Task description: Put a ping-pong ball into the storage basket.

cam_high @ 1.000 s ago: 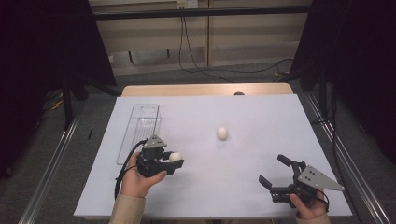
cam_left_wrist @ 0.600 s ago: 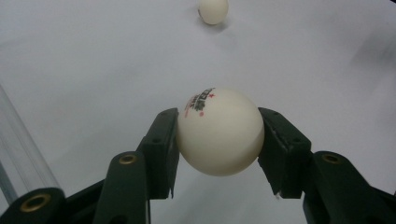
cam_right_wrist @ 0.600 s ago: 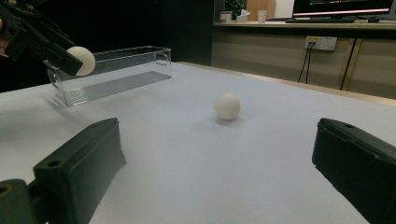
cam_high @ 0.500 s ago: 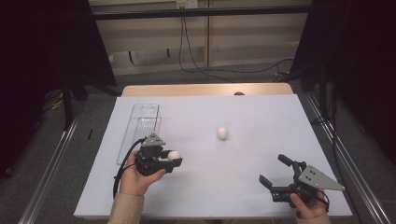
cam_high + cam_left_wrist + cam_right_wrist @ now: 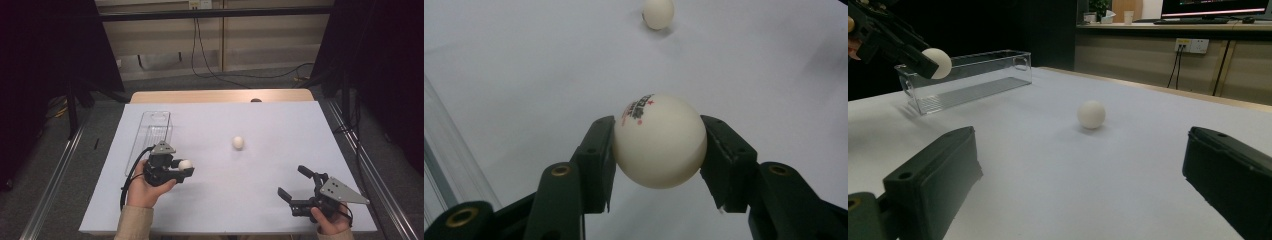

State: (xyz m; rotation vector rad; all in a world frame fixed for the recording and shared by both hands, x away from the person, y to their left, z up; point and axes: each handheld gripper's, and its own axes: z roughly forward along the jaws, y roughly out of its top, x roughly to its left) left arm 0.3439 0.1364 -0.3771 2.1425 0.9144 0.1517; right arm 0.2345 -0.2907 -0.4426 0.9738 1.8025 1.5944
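Note:
My left gripper [image 5: 184, 167] is shut on a white ping-pong ball [image 5: 659, 141], held above the white table [image 5: 280, 130] at the left; the ball [image 5: 185, 164] carries a small printed mark. The right gripper view also catches that ball [image 5: 937, 63]. A second white ball [image 5: 238, 142] lies loose near the table's middle, seen far off in the left gripper view [image 5: 658, 13] and ahead of my right gripper's jaws [image 5: 1091, 114]. My right gripper [image 5: 296, 182] rests at the front right, open, nothing between its jaws. A clear plastic box [image 5: 150, 135] stands beyond my left gripper.
The clear box [image 5: 968, 80] is long and narrow, along the table's left side. A wooden strip [image 5: 220, 96] borders the far edge. Metal rails [image 5: 55, 175] run beside the table on both sides. Cables lie on the floor behind.

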